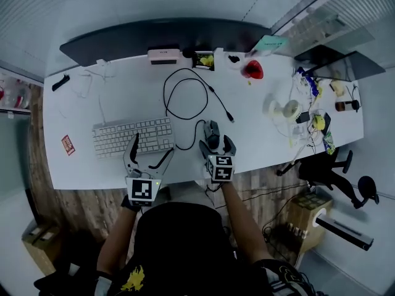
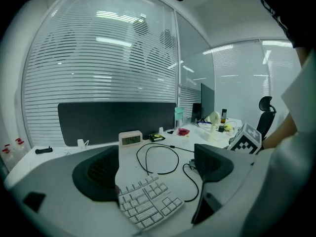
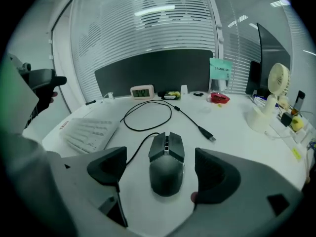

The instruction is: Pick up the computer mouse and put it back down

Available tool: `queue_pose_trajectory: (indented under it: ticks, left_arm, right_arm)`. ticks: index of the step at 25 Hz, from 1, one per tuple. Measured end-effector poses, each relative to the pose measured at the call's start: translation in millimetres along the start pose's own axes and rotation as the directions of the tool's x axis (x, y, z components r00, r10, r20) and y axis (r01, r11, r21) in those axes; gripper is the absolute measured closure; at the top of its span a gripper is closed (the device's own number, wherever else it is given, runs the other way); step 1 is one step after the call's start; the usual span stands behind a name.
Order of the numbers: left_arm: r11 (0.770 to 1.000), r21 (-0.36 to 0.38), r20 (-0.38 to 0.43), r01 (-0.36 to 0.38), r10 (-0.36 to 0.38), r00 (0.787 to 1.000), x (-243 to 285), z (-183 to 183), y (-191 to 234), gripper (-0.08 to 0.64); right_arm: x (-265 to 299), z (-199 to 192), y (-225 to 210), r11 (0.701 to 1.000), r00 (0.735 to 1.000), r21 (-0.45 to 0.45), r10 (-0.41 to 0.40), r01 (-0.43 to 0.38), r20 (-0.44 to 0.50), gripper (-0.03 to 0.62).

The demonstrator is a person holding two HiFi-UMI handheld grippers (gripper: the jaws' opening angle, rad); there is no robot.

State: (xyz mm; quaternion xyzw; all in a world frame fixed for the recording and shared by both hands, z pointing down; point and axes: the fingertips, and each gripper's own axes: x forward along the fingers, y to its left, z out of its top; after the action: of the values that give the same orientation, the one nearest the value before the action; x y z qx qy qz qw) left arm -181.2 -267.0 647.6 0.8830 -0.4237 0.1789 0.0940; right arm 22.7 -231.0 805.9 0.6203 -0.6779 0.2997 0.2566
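Note:
A dark grey computer mouse (image 3: 167, 164) (image 1: 212, 133) lies on the white desk (image 1: 80, 113), its black cable (image 1: 185, 97) looping away toward the back. My right gripper (image 3: 163, 174) (image 1: 217, 147) stands open with the mouse between its jaws; the pads are clear of its sides. My left gripper (image 2: 155, 169) (image 1: 148, 152) is open over the right end of the white keyboard (image 2: 148, 201) (image 1: 133, 136), holding nothing.
A small clock (image 1: 163, 56), a red object (image 1: 252, 70), a white desk fan (image 3: 276, 90) and cluttered small items (image 1: 318, 119) stand toward the back and right. A dark partition (image 3: 153, 70) runs along the desk's far edge. An office chair (image 1: 333, 168) stands on the floor at right.

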Motion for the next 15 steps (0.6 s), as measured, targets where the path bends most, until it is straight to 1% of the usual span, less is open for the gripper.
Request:
queue_pose_trajectory:
  ticks: [2,4,7,9,13,15]
  left_arm:
    - [1.0,-0.007,-0.011,0.002,-0.002,1.0,4,-6,3,0.077]
    - [1.0,-0.001,-0.006,0.004,-0.004,1.0,8,-8,5,0.081]
    - [1.0,-0.011,0.054,-0.002,0.002,0.999,13,-4,8,0.094]
    - [1.0,-0.015,0.062,0.001,0.0,0.998,13,-5,8,0.101]
    - [1.0,-0.007,0.035,0.003,-0.003,0.999,10,-8,7,0.112]
    - [1.0,-0.003,-0.013,-0.002,0.002,1.0,6,-14,7,0.128]
  right_arm:
    - [10,-6,-2,1.0,1.0,-0.008,-0.009,0.009,-0.018,0.151]
    - [18,-10,-3,1.0,0.999,-0.012,-0.014,0.014,-0.033,0.158]
    - [25,-14,-3,0.999,0.999,-0.026,-0.02,0.019,-0.049,0.169]
    - [28,-18,-4,0.999,0.998,-0.028,-0.027,0.025,-0.06,0.174]
    - [34,-25,-5,0.999,0.996,-0.018,-0.034,0.033,-0.078,0.186]
    - [36,-28,-5,0.999,0.996,-0.021,-0.036,0.034,-0.085,0.198]
